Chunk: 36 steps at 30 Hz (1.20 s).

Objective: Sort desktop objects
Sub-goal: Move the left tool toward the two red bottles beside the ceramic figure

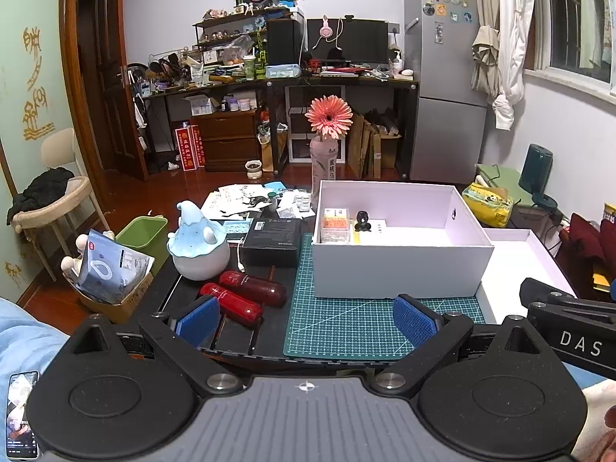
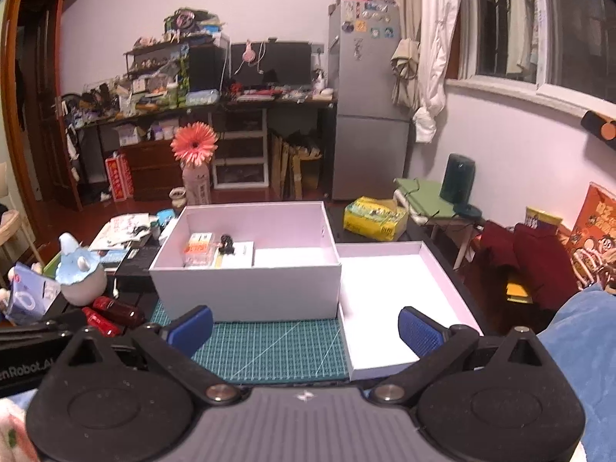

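While both grippers are hovering above the near edge of the table point(image 1: 265, 350), the left gripper point(image 1: 306, 317) is holding its blue pads wide apart with nothing between them, and the right gripper point(image 2: 306, 329) is likewise spread open and empty over the green cutting mat point(image 2: 269, 346). The white box point(image 1: 400, 265) is sitting open on the mat toward the table's far side, and a small orange-labelled case point(image 1: 335, 225) and a little black figure point(image 1: 362, 221) are lying inside it against its left wall. The box lid point(image 2: 385, 300) is resting upturned just beside the box on the right edge. Two red bottles point(image 1: 246, 294) are lying side by side near the left edge, touching each other, with a blue-capped round figurine point(image 1: 198, 240) and a black carton point(image 1: 274, 238) standing just behind them
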{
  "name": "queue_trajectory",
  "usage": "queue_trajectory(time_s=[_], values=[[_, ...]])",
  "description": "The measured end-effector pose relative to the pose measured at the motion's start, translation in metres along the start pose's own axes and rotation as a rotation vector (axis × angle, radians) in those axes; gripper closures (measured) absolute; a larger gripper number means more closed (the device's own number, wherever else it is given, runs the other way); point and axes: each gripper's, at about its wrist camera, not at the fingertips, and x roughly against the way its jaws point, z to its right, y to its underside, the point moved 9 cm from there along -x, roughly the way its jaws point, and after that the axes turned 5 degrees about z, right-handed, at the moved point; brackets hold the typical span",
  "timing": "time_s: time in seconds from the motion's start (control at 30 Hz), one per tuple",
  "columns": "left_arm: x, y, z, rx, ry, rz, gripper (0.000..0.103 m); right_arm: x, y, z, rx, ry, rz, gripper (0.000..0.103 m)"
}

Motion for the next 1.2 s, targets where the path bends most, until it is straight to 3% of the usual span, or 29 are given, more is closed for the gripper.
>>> queue_trajectory(time_s=[0.17, 0.4, 0.57, 0.93, 1.2], values=[[-0.001, 0.001, -0.001, 0.006, 0.005, -0.004, 0.005, 0.001, 0.002, -0.005, 0.050, -0.008, 0.014, 0.000], [-0.002, 0.001, -0.003, 0.017, 0.008, -0.006, 0.005, 0.011, -0.006, -0.004, 0.052, 0.029, 0.115, 0.000], [-0.002, 0.001, -0.005, 0.015, -0.019, 0.008, 0.005, 0.007, -0.005, -0.006, 0.054, -0.033, 0.076, 0.000], [-0.018, 0.004, -0.018, 0.048, -0.042, -0.033, 0.007, -0.003, 0.001, 0.006, -0.032, -0.016, 0.080, 0.000], [-0.030, -0.002, -0.030, 0.061, -0.056, -0.008, 0.007, -0.010, 0.005, 0.005, 0.038, -0.028, 0.024, 0.000]])
